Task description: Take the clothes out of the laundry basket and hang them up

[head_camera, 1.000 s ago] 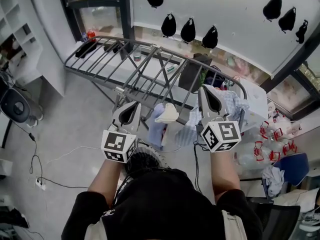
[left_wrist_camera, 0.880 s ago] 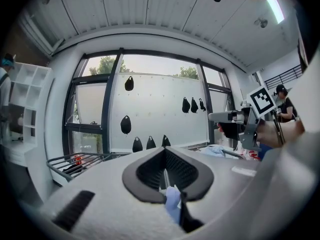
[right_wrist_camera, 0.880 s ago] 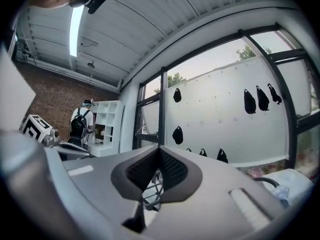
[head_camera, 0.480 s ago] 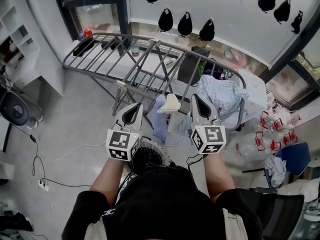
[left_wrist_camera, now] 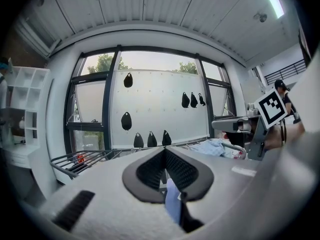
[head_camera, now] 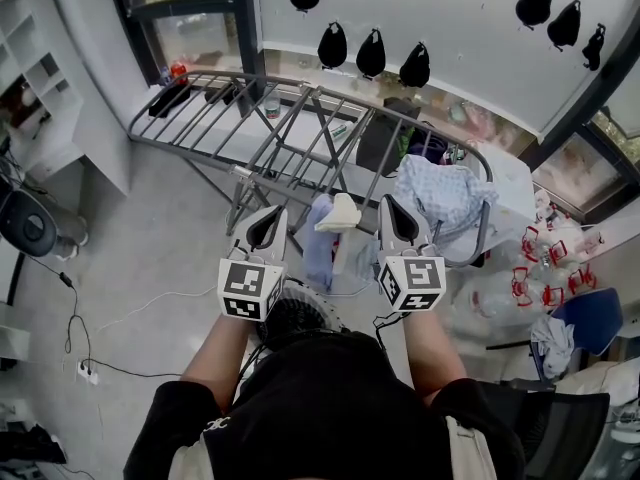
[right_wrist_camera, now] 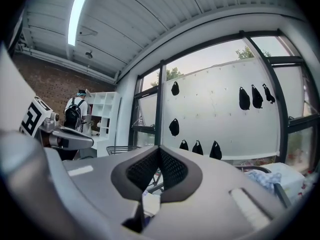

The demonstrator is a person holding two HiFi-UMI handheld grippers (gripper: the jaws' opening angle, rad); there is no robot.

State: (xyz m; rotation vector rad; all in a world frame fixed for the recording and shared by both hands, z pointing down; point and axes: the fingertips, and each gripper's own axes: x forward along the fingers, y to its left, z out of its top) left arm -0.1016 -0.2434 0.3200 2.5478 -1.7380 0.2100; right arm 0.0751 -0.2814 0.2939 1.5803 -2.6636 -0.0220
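**Both hands lower, right one pulled in**

Your right hand-held gripper (head_camera: 390,204) drops and swings inward, toward your left and closer to your body. A second ago it sat over the pale blue patterned garment (head_camera: 445,193). Now it is off that garment, which shows whole, heaped over the rounded end of the drying rack (head_camera: 300,118). The same move brings this gripper just beside the cream piece of cloth (head_camera: 338,213) hanging at the rack's lower rail.

Your left hand-held gripper (head_camera: 274,214) sinks only a little, so the gap between your two hand-held grippers is narrower than before. Most of this happens in the first half second; since then both hands barely shift.
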